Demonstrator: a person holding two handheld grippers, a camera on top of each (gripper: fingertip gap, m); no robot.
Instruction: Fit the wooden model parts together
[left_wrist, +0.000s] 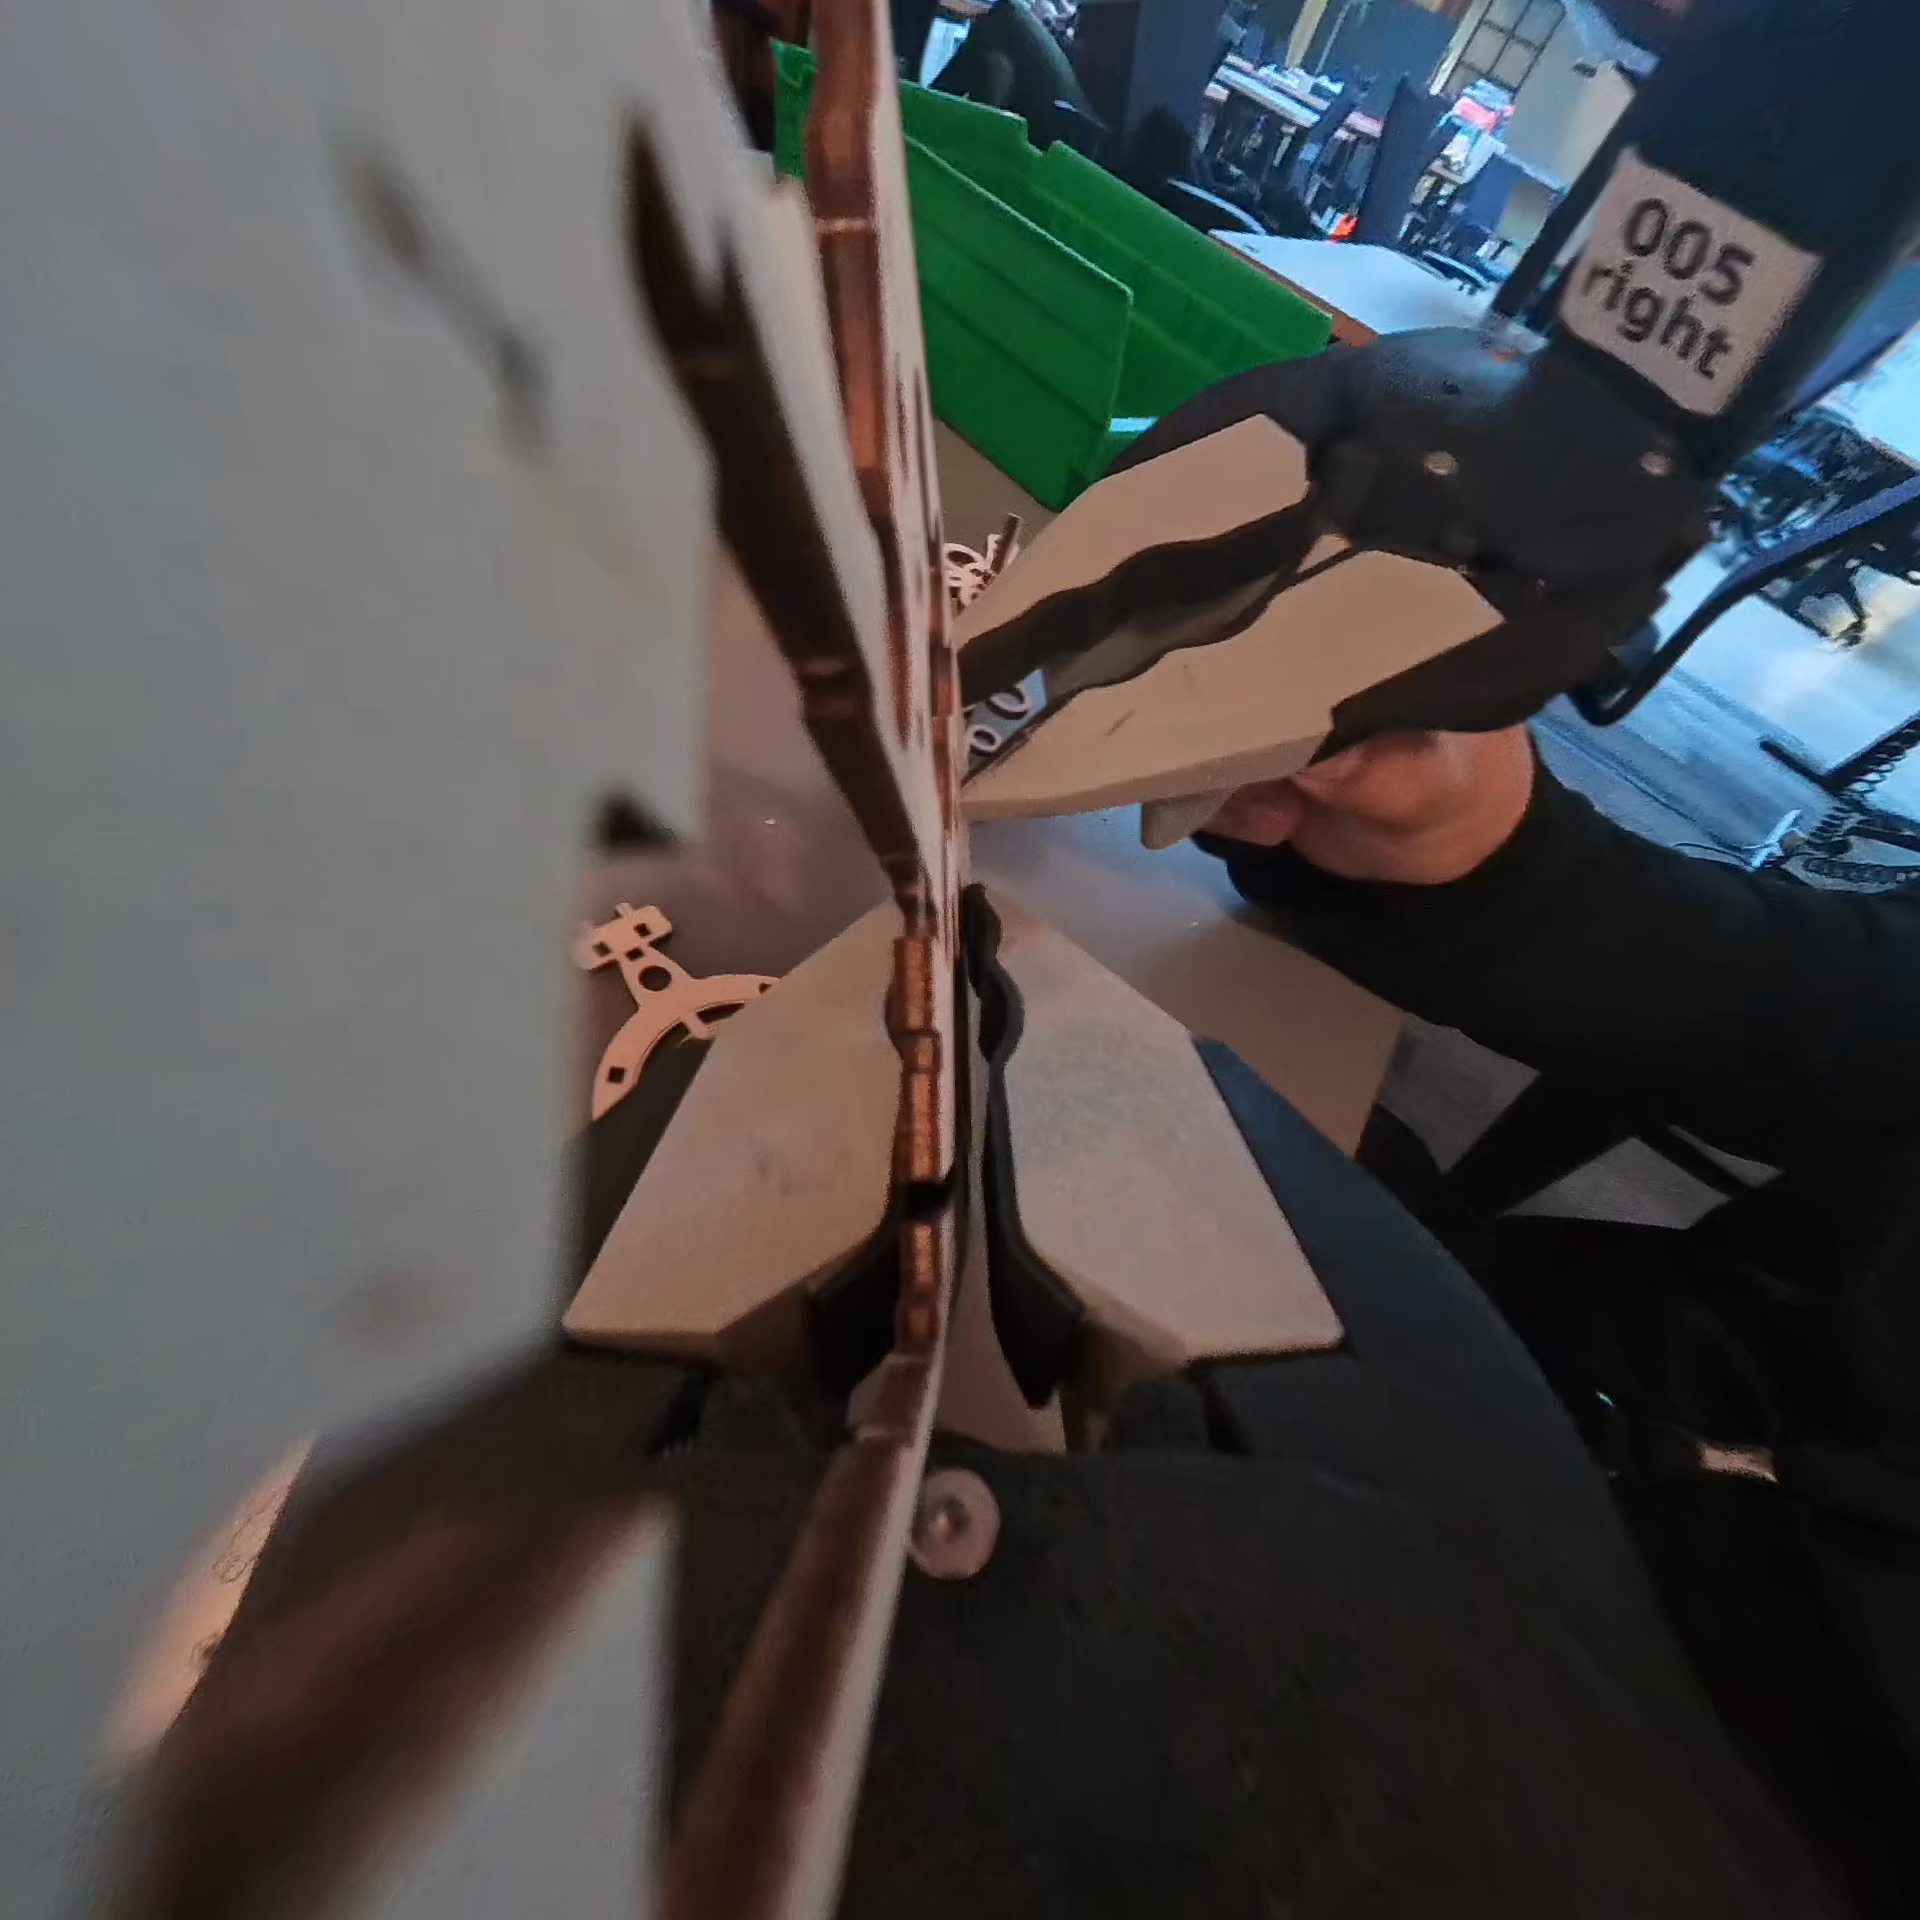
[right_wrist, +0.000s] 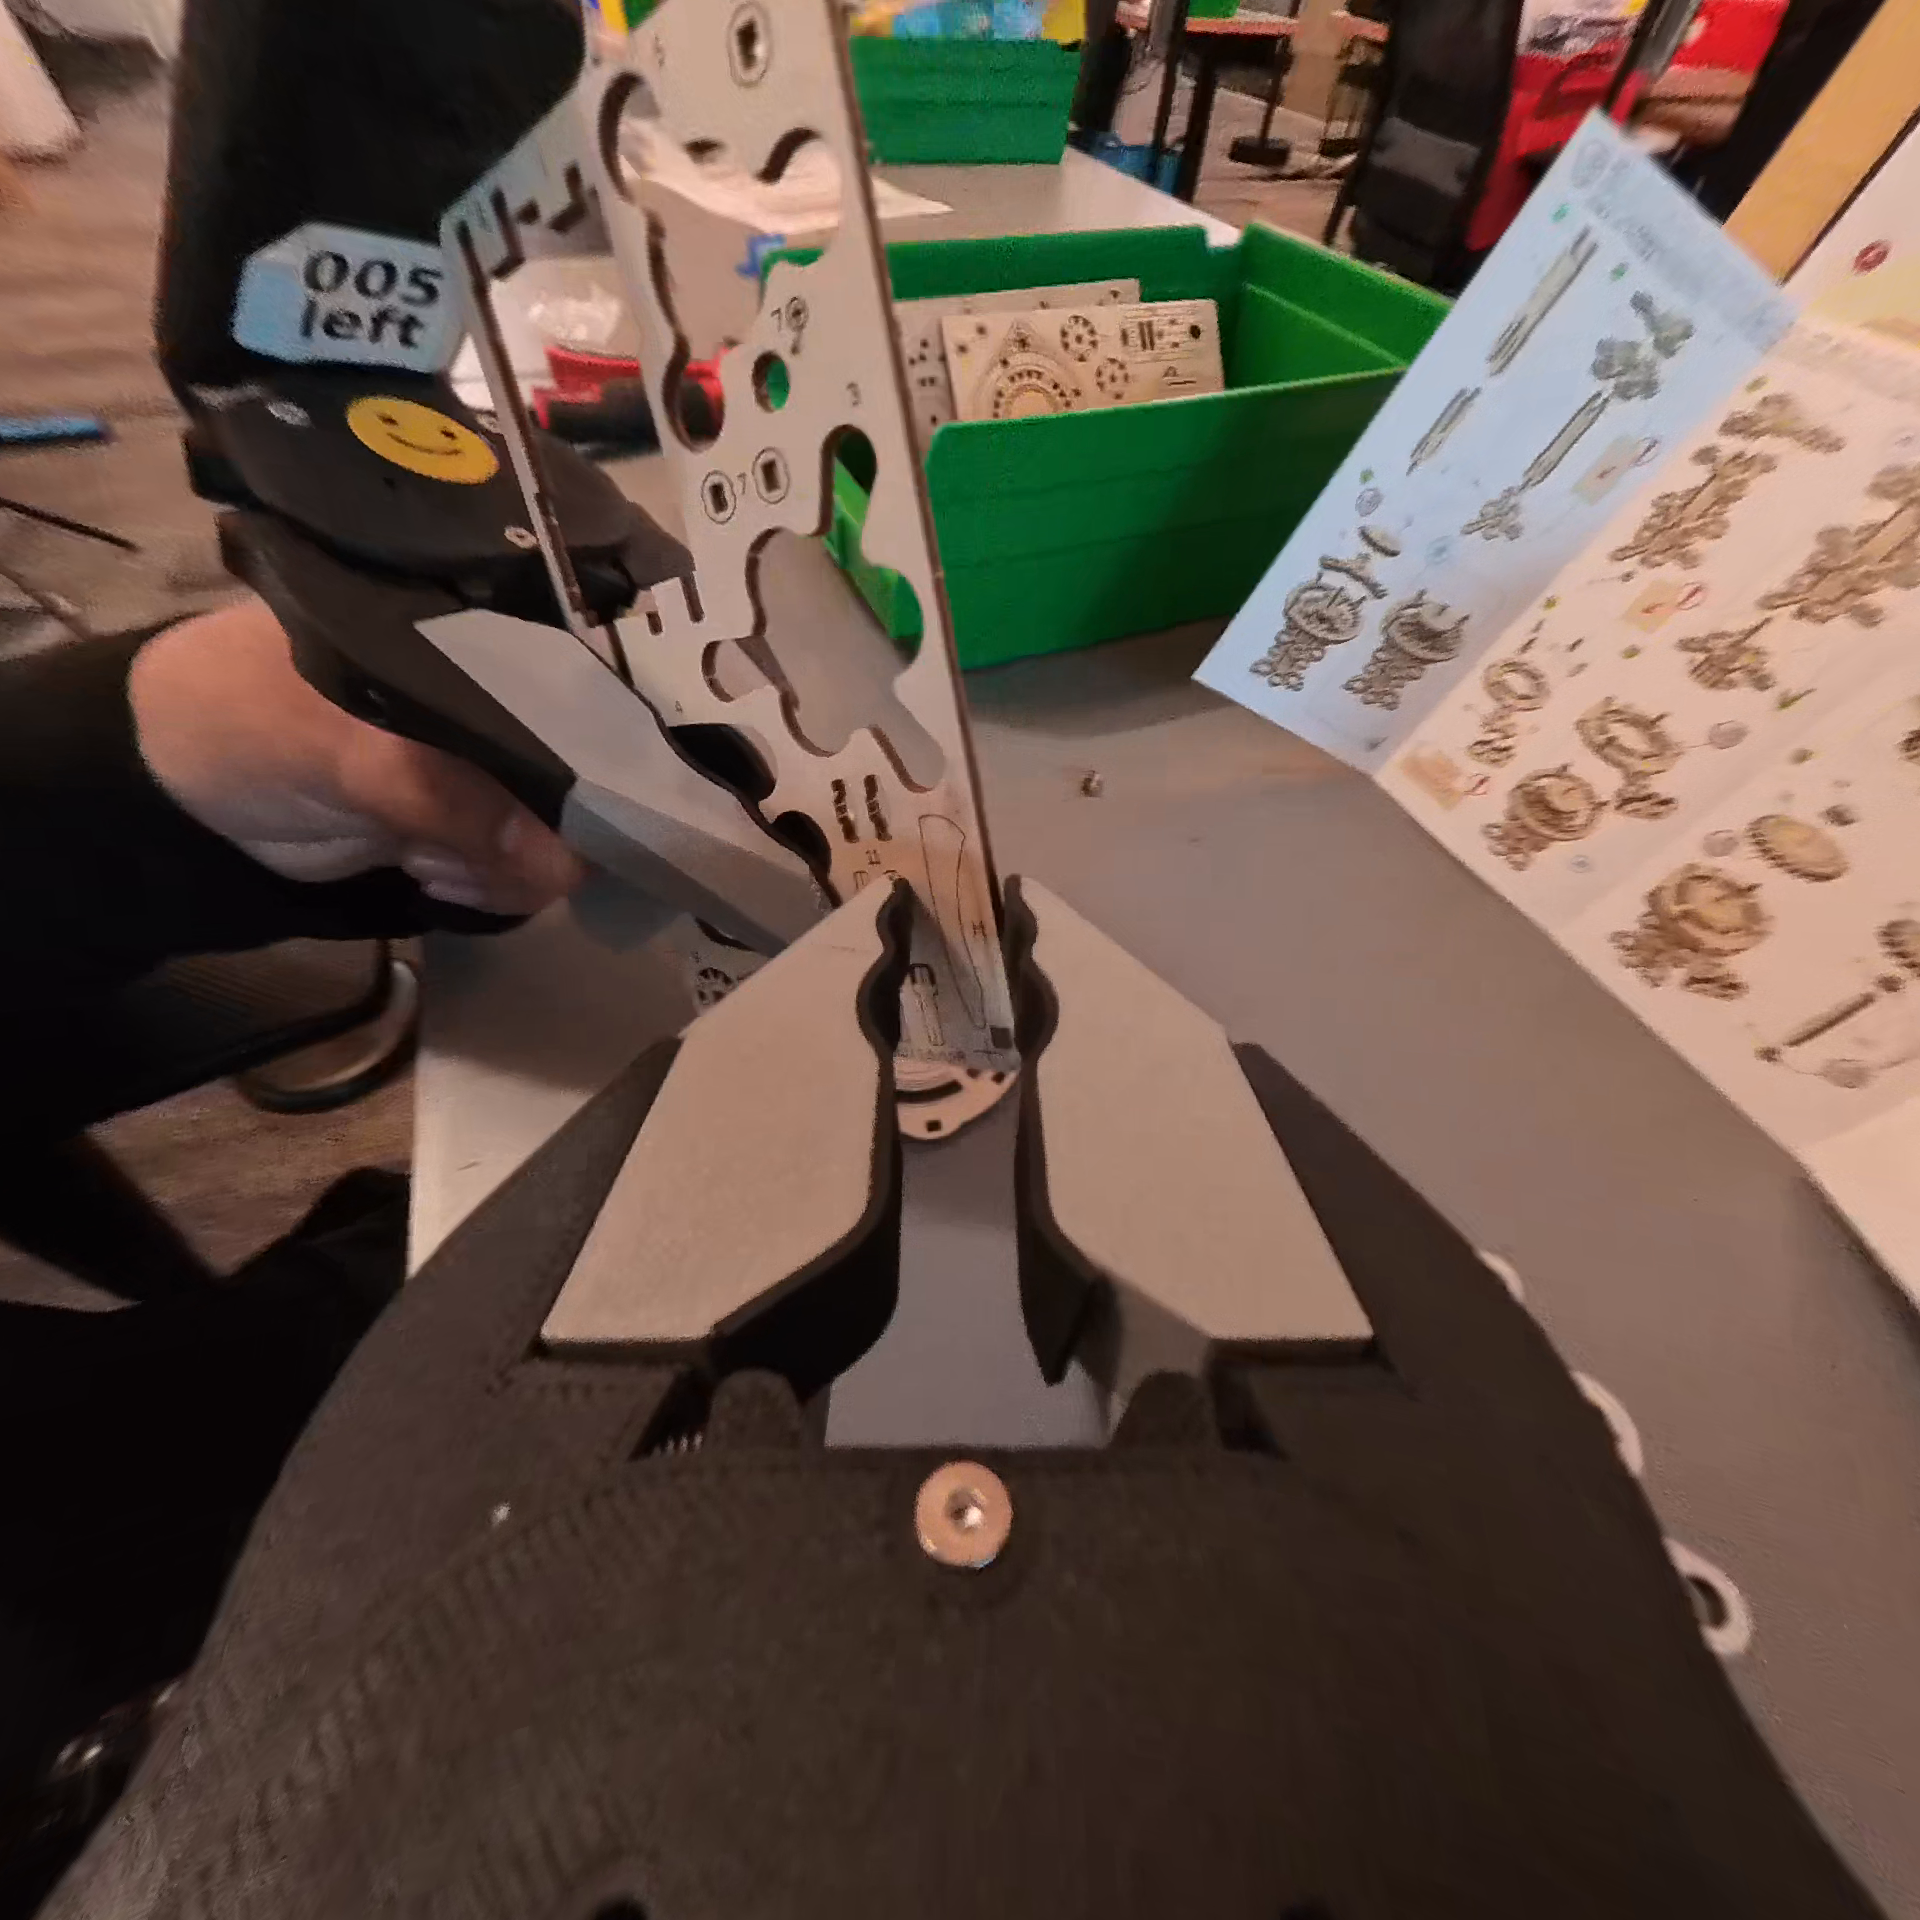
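A flat laser-cut wooden sheet (right_wrist: 805, 582) with several cut-out holes and parts stands upright over the grey table (right_wrist: 1299, 935). My left gripper (left_wrist: 940, 914) is shut on its edge, and in the left wrist view the sheet (left_wrist: 312, 623) is edge-on, blurred and fills the left half. In the right wrist view the left gripper (right_wrist: 800, 878) comes in from the left. My right gripper (right_wrist: 956, 904) has its jaws a little apart at the sheet's lower corner. From the left wrist view its tips (left_wrist: 964, 727) meet the sheet's face. I cannot tell whether the pads press on it.
Green bins (right_wrist: 1143, 520) stand behind, one holding more wooden sheets (right_wrist: 1081, 353). A printed instruction sheet (right_wrist: 1558, 675) stands at the right. Loose wooden parts (left_wrist: 655, 997) lie on the table under the sheet, and a small peg (right_wrist: 1089, 781) lies farther back. A person's hands hold both grippers. The tips of both grippers are at nearly the same place.
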